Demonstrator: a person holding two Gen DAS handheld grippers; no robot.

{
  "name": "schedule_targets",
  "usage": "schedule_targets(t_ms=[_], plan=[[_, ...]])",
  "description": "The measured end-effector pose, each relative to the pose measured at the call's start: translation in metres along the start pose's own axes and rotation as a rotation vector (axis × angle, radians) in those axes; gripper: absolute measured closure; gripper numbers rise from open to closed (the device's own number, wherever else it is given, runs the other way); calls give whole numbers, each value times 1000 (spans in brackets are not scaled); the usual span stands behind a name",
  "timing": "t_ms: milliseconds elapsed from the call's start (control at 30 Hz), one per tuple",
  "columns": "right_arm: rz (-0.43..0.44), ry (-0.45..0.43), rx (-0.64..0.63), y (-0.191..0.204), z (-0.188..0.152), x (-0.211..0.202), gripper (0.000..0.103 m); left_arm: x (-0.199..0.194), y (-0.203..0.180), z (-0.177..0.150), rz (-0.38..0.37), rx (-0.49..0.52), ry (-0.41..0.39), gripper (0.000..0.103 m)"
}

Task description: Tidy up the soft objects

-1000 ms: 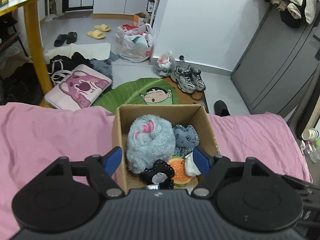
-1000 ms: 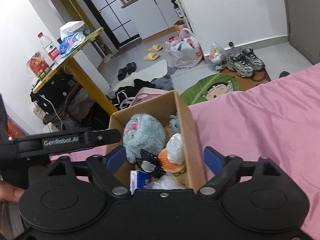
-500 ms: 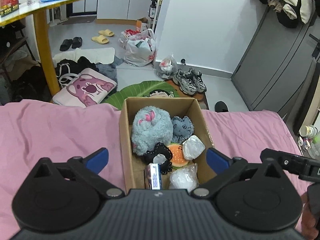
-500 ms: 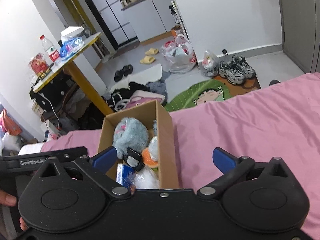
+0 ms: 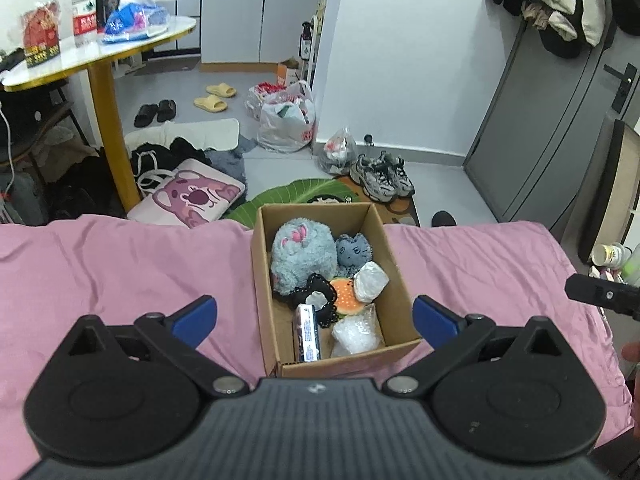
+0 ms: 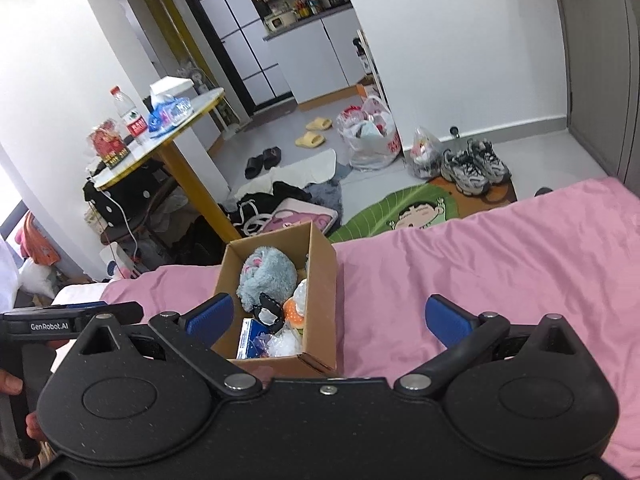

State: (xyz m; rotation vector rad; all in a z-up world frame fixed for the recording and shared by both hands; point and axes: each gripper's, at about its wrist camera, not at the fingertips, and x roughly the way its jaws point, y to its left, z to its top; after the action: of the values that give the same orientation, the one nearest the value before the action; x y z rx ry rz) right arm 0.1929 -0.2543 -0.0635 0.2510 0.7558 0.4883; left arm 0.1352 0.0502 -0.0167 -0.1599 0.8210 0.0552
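Observation:
An open cardboard box (image 5: 394, 268) (image 6: 322, 276) stands on the pink bed sheet (image 5: 120, 264) near the bed's far edge. Inside lie a big grey plush (image 5: 302, 254) (image 6: 268, 274), a small blue-grey plush (image 5: 354, 250), a burger toy (image 5: 348, 296), a black frilly piece (image 5: 316, 292), a white wrapped lump (image 5: 372, 278), a blue-and-white packet (image 5: 308, 332) and clear plastic (image 5: 356, 334). My left gripper (image 5: 314, 316) hangs wide open above the box's near end, holding nothing. My right gripper (image 6: 328, 314) is also wide open and empty, over the box's right wall.
Beyond the bed, the floor holds a leaf-shaped mat (image 5: 296, 194), sneakers (image 5: 382, 178), plastic bags (image 5: 286, 120), slippers and a pink pillow (image 5: 188, 198). A yellow-legged table (image 5: 104, 120) stands at left, a grey door (image 5: 560, 120) at right. The other gripper's tip (image 5: 600, 292) shows at right.
Both grippers have pulled back and up from the box, so it looks smaller and its near contents show. Both pairs of jaws have spread wider.

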Motion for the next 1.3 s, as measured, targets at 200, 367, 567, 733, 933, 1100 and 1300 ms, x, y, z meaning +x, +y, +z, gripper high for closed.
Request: schedule_targets(t_ms=[200, 367, 567, 733, 933, 1100, 1300], plan=[[25, -16, -11, -4, -2, -28, 0, -30, -11, -5, 9, -2, -26, 0], [47, -29, -31, -1, -6, -46, 0, -49, -16, -12, 14, -6, -46, 0], [98, -35, -12, -2, -10, -67, 0, -72, -20, -20, 21, -12, -69, 0], [115, -58, -39, 4, -10, -87, 0, -90, -23, -26, 6, -45, -88, 0], [126, -68, -64, 12, -13, -99, 0, -106, -30, -31, -6, -57, -110, 0], [163, -79, -35, 9, -12, -111, 0, -117, -35, -32, -7, -64, -137, 0], [134, -85, -53, 14, -15, -113, 0, -119, -41, -36, -6, -58, -145, 0]])
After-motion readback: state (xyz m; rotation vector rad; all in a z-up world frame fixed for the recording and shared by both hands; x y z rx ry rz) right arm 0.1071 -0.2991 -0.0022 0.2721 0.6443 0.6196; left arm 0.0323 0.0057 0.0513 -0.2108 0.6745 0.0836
